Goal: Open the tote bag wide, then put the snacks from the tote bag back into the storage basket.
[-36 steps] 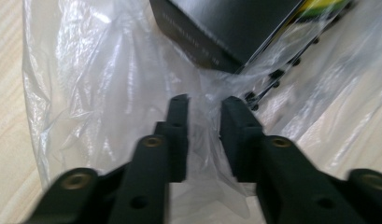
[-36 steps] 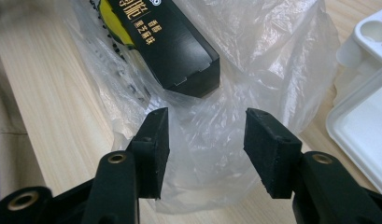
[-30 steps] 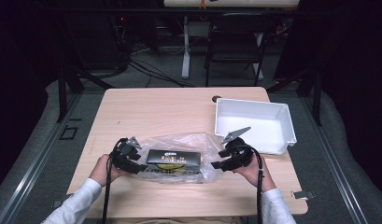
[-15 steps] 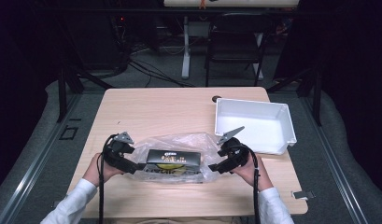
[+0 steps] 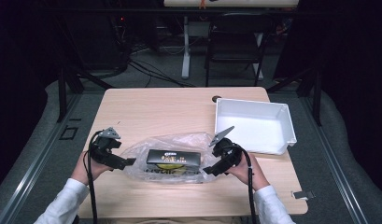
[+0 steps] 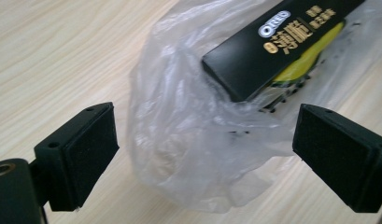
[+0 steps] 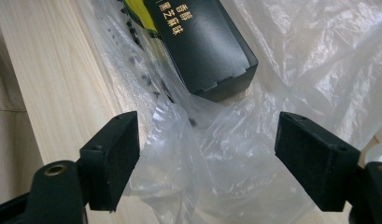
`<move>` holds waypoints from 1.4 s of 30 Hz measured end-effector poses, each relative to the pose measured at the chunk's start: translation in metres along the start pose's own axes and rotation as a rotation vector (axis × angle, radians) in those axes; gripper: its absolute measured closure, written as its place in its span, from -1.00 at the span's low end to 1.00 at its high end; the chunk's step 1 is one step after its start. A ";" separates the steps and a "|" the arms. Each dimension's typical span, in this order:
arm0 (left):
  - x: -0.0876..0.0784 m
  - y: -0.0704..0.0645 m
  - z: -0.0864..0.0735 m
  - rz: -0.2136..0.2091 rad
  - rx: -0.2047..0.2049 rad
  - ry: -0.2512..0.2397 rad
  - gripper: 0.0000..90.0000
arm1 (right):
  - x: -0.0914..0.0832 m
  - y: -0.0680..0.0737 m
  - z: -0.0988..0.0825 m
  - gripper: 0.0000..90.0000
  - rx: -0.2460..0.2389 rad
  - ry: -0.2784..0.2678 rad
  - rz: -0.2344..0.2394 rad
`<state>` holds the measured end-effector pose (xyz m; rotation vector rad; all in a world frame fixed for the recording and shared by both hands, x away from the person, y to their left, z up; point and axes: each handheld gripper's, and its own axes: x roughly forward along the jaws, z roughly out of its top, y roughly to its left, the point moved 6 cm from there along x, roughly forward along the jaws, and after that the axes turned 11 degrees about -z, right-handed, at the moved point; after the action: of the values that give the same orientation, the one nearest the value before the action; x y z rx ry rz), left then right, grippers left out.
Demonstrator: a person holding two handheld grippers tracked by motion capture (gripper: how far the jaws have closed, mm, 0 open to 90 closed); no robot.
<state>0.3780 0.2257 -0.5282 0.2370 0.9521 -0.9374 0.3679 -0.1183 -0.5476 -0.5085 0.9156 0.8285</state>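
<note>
While a clear plastic bag (image 5: 167,156) with a black box (image 5: 173,159) inside lies flat near the front edge of the worktop (image 5: 151,109), the left tool (image 5: 130,162) sits at the bag's left end and the right tool (image 5: 206,169) at its right end; both have just been opening, and each now stands spread, its pads clear of the crumpled film (image 6: 198,154) lying between them. A white tray (image 5: 284,128) sits well to the right, behind the right tool.
</note>
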 end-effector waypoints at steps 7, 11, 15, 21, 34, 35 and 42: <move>-0.001 0.013 -0.007 0.043 -0.030 -0.004 -0.91 | 0.005 0.005 0.015 -0.52 -0.054 0.016 0.024; 0.002 0.017 -0.010 0.042 -0.037 0.006 -0.91 | 0.009 0.006 0.022 -0.49 -0.086 0.026 0.020; 0.005 0.018 -0.011 0.042 -0.042 0.020 -0.91 | 0.015 0.006 0.031 -0.46 -0.132 0.042 0.019; 0.005 0.021 -0.012 0.037 -0.048 0.019 -0.92 | 0.022 0.008 0.041 -0.41 -0.187 0.062 0.029; 0.011 0.021 -0.014 0.033 -0.046 0.040 -0.92 | 0.047 0.016 0.063 -0.14 -0.295 0.113 0.039; 0.011 0.021 -0.014 0.033 -0.046 0.041 -0.92 | 0.049 0.016 0.064 -0.13 -0.302 0.119 0.036; 0.015 0.019 -0.014 0.024 -0.037 0.053 -0.93 | 0.057 0.012 0.068 -0.11 -0.303 0.120 0.023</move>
<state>0.3882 0.2358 -0.5519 0.2424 1.0129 -0.8943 0.4110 -0.0403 -0.5608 -0.8189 0.9117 0.9720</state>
